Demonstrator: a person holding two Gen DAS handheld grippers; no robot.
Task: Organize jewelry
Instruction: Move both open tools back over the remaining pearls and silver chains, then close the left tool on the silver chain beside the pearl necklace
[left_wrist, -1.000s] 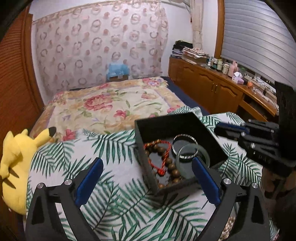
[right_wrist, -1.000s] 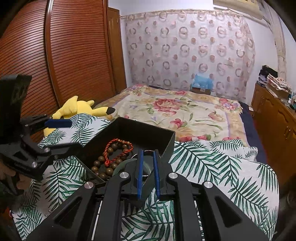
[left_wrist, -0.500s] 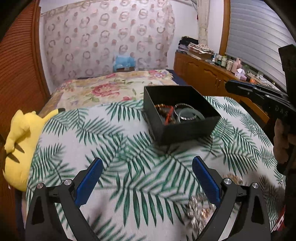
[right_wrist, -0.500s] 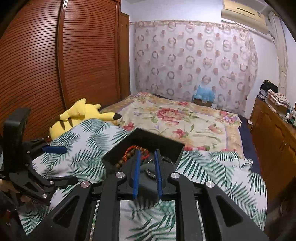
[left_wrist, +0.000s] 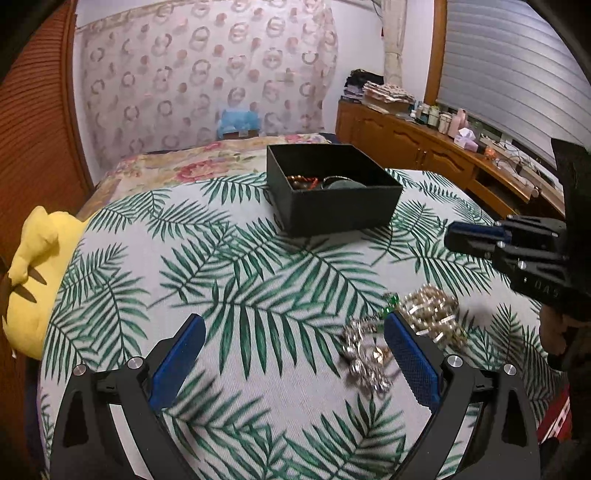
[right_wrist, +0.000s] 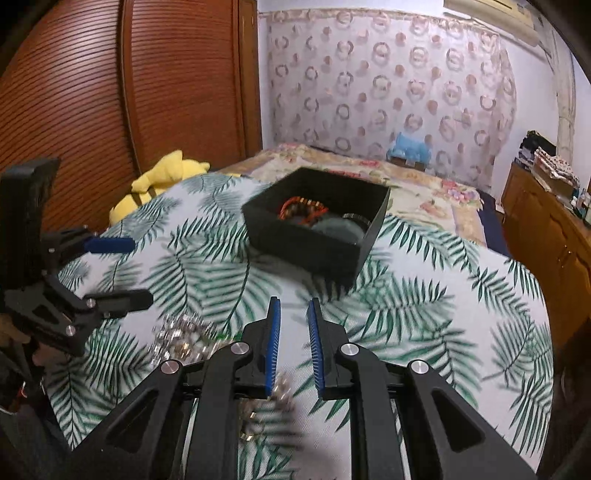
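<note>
A black open box (left_wrist: 334, 195) stands at the far side of the palm-leaf cloth and holds a red cord bracelet, brown beads and grey-green bangles; it also shows in the right wrist view (right_wrist: 314, 229). Loose silver and gold jewelry (left_wrist: 430, 314) lies in a pile near me, with another cluster (left_wrist: 364, 360) beside my left gripper's right finger. My left gripper (left_wrist: 291, 354) is open wide and empty, low over the cloth. My right gripper (right_wrist: 293, 339) is open a little, empty, with the jewelry pile (right_wrist: 181, 338) to its left.
A yellow plush toy (left_wrist: 31, 273) lies at the cloth's left edge. A floral bedspread (right_wrist: 369, 173) lies behind the box. A wooden cabinet (left_wrist: 424, 147) with bottles runs along the right wall. Wooden sliding doors (right_wrist: 129, 92) stand on the left.
Both grippers have pulled back from the box toward me. The loose jewelry pile has come into view. The right gripper's fingers have opened slightly.
</note>
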